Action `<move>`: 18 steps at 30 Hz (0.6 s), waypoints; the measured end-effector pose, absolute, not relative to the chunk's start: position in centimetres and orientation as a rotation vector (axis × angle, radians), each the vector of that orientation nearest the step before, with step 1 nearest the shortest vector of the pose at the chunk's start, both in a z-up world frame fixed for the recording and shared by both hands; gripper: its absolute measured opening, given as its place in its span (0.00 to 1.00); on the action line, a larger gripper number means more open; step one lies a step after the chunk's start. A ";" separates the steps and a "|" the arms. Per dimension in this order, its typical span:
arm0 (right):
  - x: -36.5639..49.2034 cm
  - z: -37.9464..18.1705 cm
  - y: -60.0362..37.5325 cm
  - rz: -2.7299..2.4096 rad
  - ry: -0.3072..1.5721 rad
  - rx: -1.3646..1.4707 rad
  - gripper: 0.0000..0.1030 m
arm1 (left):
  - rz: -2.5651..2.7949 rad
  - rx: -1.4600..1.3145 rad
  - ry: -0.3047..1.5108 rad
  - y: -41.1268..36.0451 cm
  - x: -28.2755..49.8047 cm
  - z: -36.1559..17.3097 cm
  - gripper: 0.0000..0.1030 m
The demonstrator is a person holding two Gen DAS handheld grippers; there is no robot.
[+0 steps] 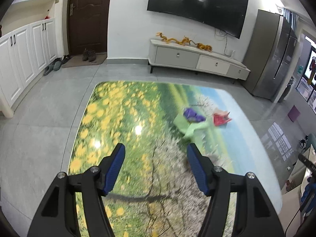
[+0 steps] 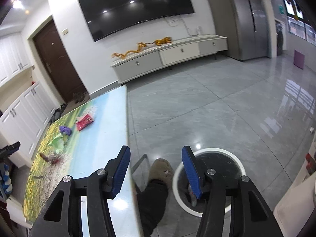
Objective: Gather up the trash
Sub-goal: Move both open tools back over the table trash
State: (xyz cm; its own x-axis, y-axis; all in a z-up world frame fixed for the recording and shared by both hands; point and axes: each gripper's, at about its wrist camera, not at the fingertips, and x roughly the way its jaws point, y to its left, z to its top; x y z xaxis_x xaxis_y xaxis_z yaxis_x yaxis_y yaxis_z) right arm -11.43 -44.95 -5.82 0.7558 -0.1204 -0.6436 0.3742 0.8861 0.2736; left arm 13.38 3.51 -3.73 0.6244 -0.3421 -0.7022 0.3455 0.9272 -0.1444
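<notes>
On the flower-print table (image 1: 122,118) lie a purple scrap (image 1: 192,115), a crumpled green wrapper (image 1: 187,127) and a red wrapper (image 1: 221,119), ahead and right of my left gripper (image 1: 156,152), which is open with nothing between its blue pads. The right wrist view shows the same purple scrap (image 2: 66,130), green wrapper (image 2: 57,143) and red wrapper (image 2: 85,122), plus a small brown scrap (image 2: 46,158) nearer the front. My right gripper (image 2: 156,154) hangs open and empty past the table's right edge, above the floor beside a white-rimmed bin (image 2: 209,179) lined in black with bits inside.
A person's foot in a tan shoe (image 2: 160,171) stands between the table edge and the bin. A TV stand (image 1: 197,61) and wall-mounted television (image 1: 197,6) line the far wall, a grey fridge (image 1: 270,55) to the right, white cabinets (image 1: 23,59) and a brown door (image 1: 88,17) to the left.
</notes>
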 end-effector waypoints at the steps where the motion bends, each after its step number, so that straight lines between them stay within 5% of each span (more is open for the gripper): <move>1: -10.8 -5.8 -44.4 -0.265 0.669 0.395 0.50 | -0.396 0.005 0.807 3.2 13.0 -4.1 0.61; 18: -2.5 -9.2 -39.8 -0.140 0.789 0.342 0.51 | -0.524 0.016 0.923 -3.7 14.7 -11.7 0.59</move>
